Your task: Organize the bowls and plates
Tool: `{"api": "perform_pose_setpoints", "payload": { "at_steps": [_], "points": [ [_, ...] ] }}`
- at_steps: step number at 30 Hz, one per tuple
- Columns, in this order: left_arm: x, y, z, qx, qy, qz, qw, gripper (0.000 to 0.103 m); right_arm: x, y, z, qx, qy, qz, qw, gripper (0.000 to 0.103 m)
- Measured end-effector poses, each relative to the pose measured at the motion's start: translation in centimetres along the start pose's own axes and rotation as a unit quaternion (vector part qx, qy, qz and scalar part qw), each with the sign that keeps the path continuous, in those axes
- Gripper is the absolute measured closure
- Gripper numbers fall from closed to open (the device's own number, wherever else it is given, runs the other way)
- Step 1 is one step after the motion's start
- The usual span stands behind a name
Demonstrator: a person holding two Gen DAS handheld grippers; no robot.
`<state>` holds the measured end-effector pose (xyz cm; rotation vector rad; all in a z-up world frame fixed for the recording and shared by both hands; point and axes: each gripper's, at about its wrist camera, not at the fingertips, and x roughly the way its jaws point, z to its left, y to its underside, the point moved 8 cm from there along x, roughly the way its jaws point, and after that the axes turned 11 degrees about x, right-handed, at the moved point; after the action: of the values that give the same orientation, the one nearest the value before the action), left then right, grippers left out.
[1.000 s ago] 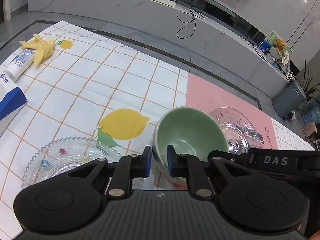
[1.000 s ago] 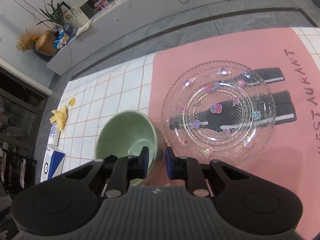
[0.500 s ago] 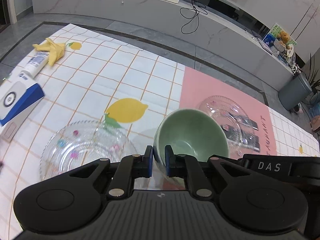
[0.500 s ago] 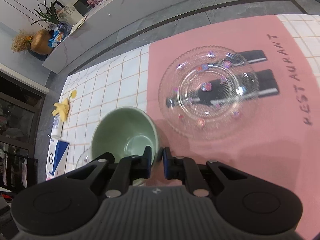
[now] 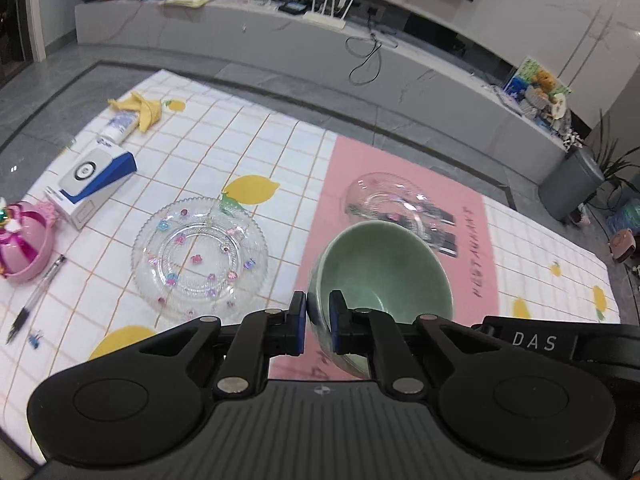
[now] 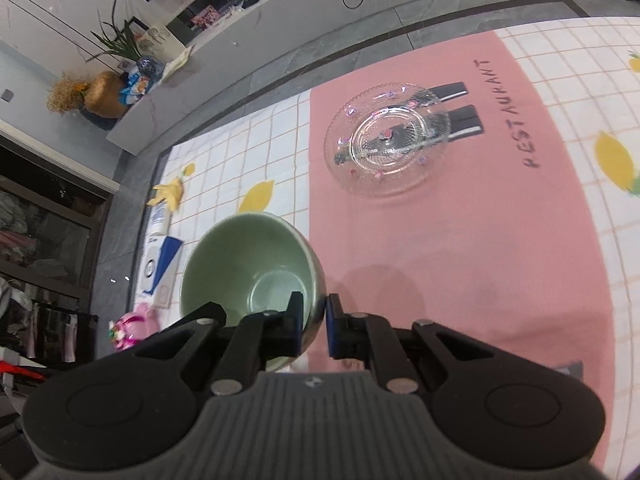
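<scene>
A green bowl (image 5: 380, 268) hangs in the air above the mat, held from two sides. My left gripper (image 5: 318, 328) is shut on its near rim. My right gripper (image 6: 314, 322) is shut on the rim of the same bowl (image 6: 244, 260) at its right side. One clear glass plate (image 5: 200, 256) lies on the lemon-print mat to the left. A second clear glass plate (image 6: 388, 140) lies on the pink mat farther away; in the left wrist view it (image 5: 384, 200) is partly hidden behind the bowl.
A blue and white box (image 5: 94, 178), a white tube (image 5: 118, 126) and a banana peel (image 5: 142, 106) lie at the far left. A pink toy (image 5: 24, 240) and a pen (image 5: 38, 294) lie near the left edge. A grey bin (image 5: 570, 186) stands on the floor at the right.
Both grippers have risen with the green bowl, lifting it off the mat. The plates and mat look smaller and farther below.
</scene>
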<state>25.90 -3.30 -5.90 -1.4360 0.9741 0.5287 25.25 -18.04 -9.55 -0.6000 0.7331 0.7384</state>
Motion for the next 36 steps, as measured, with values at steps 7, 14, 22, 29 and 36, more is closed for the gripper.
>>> {"api": "perform_pose_setpoints", "payload": {
  "at_steps": [7,14,22,29,36],
  "points": [
    [-5.3,2.3,-2.7,0.001,0.02,-0.034,0.9992,0.09,-6.5,2.5,-1.1,0.008,-0.02,-0.016,1.0,0.094],
    [-7.8,6.4,-4.4,-0.02,0.035,-0.049,0.998,0.09,-11.0,6.1,-3.5,0.0,-0.039,-0.054,0.998,0.094],
    [-9.6,10.0,-5.0,-0.03,0.045,-0.059,0.9968,0.09,-13.5,9.6,-6.3,0.009,-0.074,-0.072,0.995,0.093],
    [-7.7,12.7,-5.5,-0.041,0.052,-0.036,0.9972,0.09,-13.0,11.6,-8.6,0.037,-0.064,-0.105,0.992,0.093],
    [-5.3,14.5,-5.3,-0.073,0.076,-0.003,0.9944,0.09,-11.6,12.0,-10.5,0.044,-0.039,-0.109,0.992,0.092]
  ]
}}
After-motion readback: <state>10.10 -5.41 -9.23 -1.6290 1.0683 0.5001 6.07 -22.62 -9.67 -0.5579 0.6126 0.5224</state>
